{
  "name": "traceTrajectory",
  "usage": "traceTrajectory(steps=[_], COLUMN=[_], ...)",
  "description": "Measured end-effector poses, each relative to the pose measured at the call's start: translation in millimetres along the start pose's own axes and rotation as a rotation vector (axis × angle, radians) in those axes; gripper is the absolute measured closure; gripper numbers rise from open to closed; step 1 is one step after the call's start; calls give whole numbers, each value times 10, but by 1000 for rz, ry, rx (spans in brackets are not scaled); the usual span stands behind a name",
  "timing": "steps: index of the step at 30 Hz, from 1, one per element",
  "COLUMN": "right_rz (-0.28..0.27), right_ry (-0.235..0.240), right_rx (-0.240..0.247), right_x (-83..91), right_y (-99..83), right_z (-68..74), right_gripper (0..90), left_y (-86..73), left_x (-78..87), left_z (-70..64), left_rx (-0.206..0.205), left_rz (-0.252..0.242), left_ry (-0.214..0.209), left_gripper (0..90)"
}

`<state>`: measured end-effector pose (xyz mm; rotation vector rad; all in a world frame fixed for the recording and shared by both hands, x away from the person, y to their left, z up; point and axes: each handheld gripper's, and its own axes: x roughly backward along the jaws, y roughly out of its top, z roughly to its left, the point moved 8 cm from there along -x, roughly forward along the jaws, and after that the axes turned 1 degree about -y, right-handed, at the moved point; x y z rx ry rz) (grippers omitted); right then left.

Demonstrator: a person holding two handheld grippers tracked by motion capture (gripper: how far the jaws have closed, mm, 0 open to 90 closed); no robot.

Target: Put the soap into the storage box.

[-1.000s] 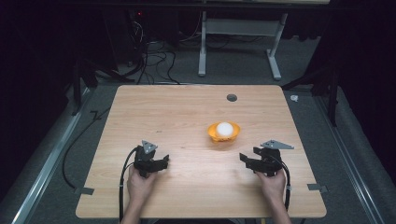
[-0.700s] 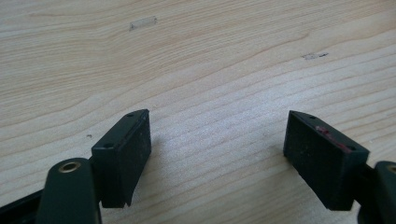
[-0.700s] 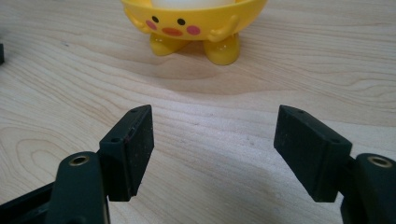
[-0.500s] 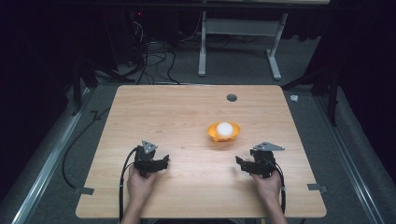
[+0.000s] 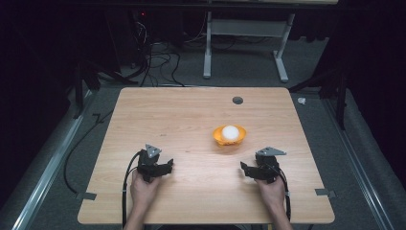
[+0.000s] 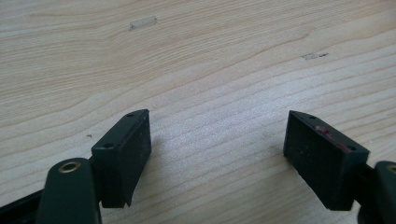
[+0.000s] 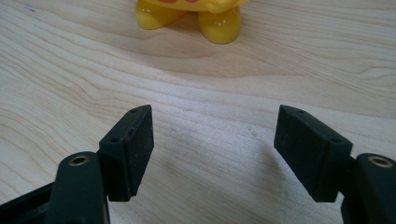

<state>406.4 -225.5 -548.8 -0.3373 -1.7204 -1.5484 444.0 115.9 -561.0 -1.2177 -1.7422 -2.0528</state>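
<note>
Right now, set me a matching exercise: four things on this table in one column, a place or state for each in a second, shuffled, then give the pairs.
Things:
1. white ball
2. orange bowl
3. left claw
4. round hole

Places or states:
A. open over bare wood, near the table's front left
B. in the tabletop near the far edge
C. sitting inside the bowl
D. standing on small feet, ahead of the right claw

Pairs: 1-C, 2-D, 3-A, 4-B
</note>
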Motion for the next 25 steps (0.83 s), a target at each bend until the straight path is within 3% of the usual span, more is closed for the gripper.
traceTrajectory(steps=[16, 25], right_rz=[8, 10], right_ry=[-55, -53], right_rx=[49, 50], right_x=[-71, -74], right_y=[-63, -63], right_z=[-2, 2], right_gripper=[268, 259], left_y=[-1, 0], left_x=[0, 0], left_z=[-1, -3], left_rx=[-2, -1], left_rz=[1, 1], left_ry=[0, 0], left_gripper=[237, 238])
